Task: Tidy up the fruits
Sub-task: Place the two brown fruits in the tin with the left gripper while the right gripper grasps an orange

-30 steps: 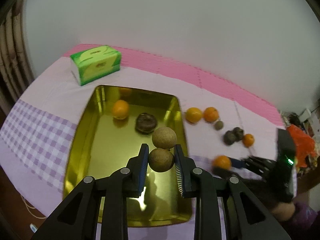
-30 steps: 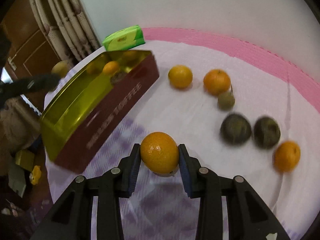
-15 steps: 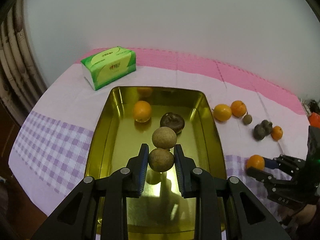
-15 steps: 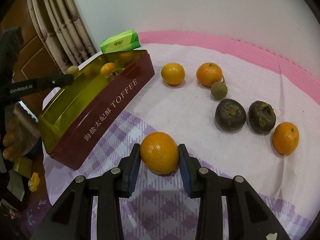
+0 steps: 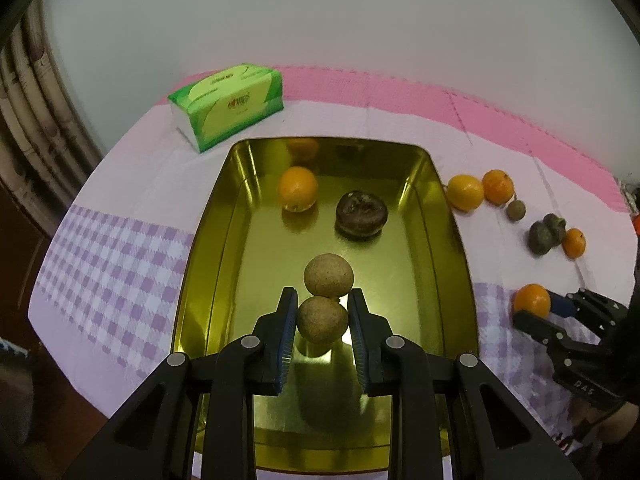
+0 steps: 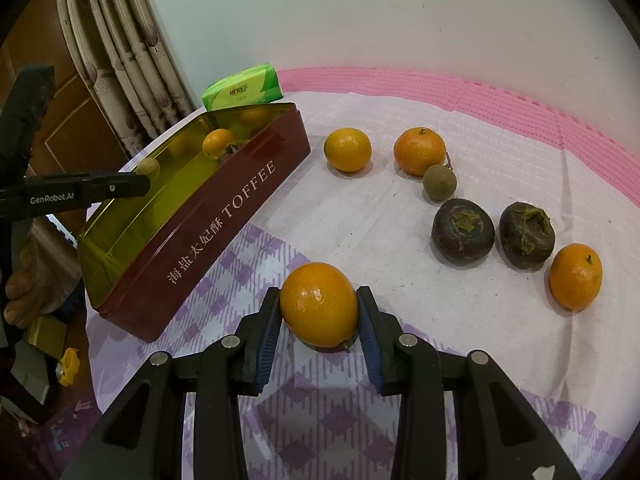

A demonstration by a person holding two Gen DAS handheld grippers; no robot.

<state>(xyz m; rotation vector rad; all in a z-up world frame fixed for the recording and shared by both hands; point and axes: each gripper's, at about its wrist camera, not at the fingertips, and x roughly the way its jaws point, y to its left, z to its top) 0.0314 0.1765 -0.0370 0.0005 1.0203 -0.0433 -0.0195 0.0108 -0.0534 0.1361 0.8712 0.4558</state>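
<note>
My left gripper (image 5: 322,326) is shut on a small round brown fruit (image 5: 321,319) and holds it above the gold tin (image 5: 200,248). In the tin lie another brown fruit (image 5: 329,275), an orange (image 5: 298,189) and a dark wrinkled fruit (image 5: 361,214). My right gripper (image 6: 319,314) is shut on an orange (image 6: 319,303) low over the checked cloth, right of the tin (image 6: 224,216). On the cloth beyond lie two oranges (image 6: 347,149) (image 6: 419,151), a small brown fruit (image 6: 439,182), two dark fruits (image 6: 462,229) (image 6: 526,234) and another orange (image 6: 575,275).
A green tissue pack (image 5: 228,104) stands behind the tin by the pink mat (image 5: 400,92); it also shows in the right wrist view (image 6: 240,90). Curtains (image 6: 120,52) hang at the left. The table edge drops off to the left of the tin.
The left wrist view has swung so the tin now sits centred under my left gripper, which still holds the brown fruit. My right gripper keeps its orange and has barely moved.
</note>
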